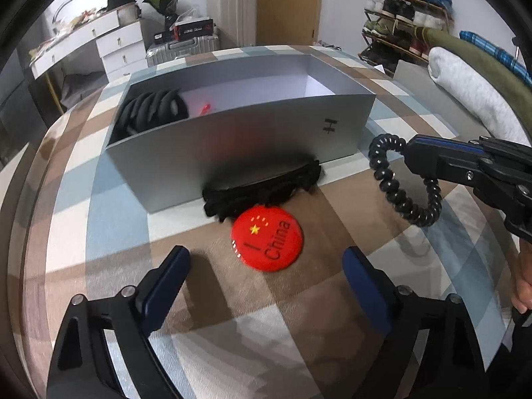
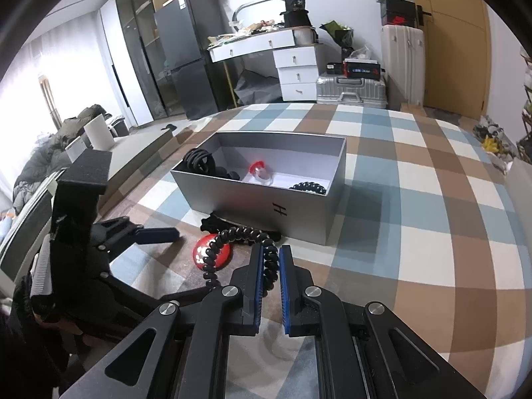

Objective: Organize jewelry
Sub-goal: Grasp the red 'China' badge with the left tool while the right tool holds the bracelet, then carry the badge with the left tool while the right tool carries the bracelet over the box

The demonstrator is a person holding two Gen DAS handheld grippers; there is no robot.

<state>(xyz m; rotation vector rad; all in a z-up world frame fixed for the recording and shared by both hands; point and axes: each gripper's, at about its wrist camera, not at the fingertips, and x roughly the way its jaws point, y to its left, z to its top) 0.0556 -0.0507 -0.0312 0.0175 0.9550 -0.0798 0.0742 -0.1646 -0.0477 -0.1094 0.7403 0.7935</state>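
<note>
An open grey box (image 1: 232,143) (image 2: 299,212) stands on the checked cloth. It holds black hair bands (image 1: 153,109) (image 2: 199,163), a red-and-clear piece (image 2: 261,173) and a black bead bracelet (image 2: 307,188). A red round "China" badge (image 1: 269,237) (image 2: 212,252) lies in front of the box beside a black scrunchie (image 1: 262,189). My left gripper (image 1: 266,266) is open just before the badge. My right gripper (image 2: 270,256) (image 1: 410,153) is shut on a black spiral hair tie (image 1: 395,183) (image 2: 239,237), held above the cloth right of the badge.
The checked cloth (image 2: 415,199) covers the table. Behind it are a white dresser (image 2: 292,66), suitcases (image 2: 352,89), a fridge (image 2: 186,66) and a shoe rack (image 1: 402,23). A person's arm in green and white (image 1: 465,79) lies at the right.
</note>
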